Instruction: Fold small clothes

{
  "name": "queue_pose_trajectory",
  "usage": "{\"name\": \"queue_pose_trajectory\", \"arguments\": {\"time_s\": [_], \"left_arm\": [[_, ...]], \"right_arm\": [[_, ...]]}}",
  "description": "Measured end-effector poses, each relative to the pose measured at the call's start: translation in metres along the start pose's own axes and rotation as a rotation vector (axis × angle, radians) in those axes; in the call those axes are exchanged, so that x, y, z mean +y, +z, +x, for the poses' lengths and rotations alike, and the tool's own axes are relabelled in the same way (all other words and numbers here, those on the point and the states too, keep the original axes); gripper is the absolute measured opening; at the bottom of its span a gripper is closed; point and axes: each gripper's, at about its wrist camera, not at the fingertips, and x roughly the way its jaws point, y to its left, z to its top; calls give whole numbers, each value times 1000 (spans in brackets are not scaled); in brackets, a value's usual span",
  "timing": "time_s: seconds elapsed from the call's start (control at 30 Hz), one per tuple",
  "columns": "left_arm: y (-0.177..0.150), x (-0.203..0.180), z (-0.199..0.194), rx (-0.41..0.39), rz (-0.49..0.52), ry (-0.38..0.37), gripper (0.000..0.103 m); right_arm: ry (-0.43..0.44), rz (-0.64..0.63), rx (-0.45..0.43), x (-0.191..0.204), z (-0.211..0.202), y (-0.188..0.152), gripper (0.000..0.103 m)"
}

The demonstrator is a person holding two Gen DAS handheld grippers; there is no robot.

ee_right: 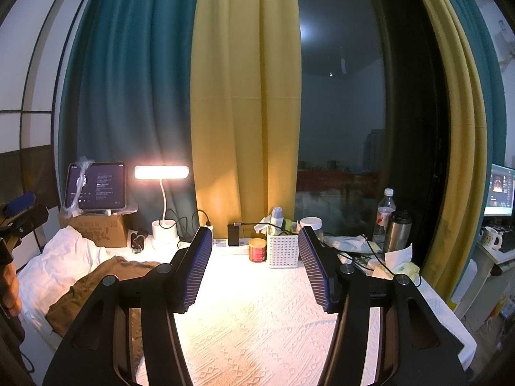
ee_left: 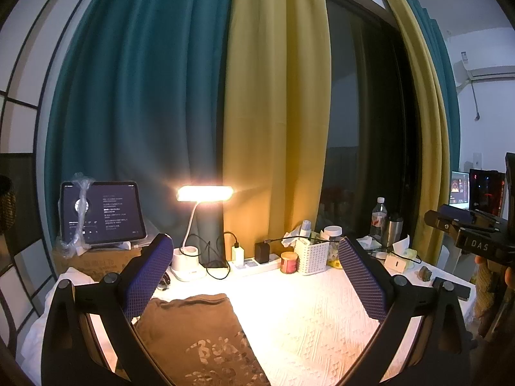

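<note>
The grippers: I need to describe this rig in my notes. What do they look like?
Each gripper is black, with two angled arms joined by round pivot bolts. The left gripper and right gripper both carry blue pads with a fine ridged texture on flat rectangular fingers. Seen side-on from the left wrist view, the right gripper's black body bears the white letters "DAS". No sleeves or cables are visible.

The brown shirt (ee_left: 193,331) is soft, matt cloth with a pale, cracked print. The white table cover (ee_right: 257,328) is cloth too, bumpy with a woven pattern. The gripper fingers (ee_right: 198,273) wear blue ribbed rubbery pads on matt black plastic. Far back, the curtains (ee_left: 276,112) are smooth cloth. The flask (ee_right: 396,232) is shiny metal, the bottle (ee_right: 383,215) clear plastic, the basket (ee_right: 283,251) white plastic, and the box (ee_right: 96,230) is plain cardboard.
</note>
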Motion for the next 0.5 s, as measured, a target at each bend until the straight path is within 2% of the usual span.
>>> {"name": "queue_pose_trajectory", "arguments": {"time_s": [0.27,0.33,0.5], "left_arm": [[0,-1,2,14,16,4,101],[0,3,4,33,2,-29,101],[-1,9,5,54,-17,-50,101]], "right_arm": [[-1,0,1,0,1,0,59],[-1,0,2,0,0,0,59],[-2,1,4,-1,0,-1,59]]}}
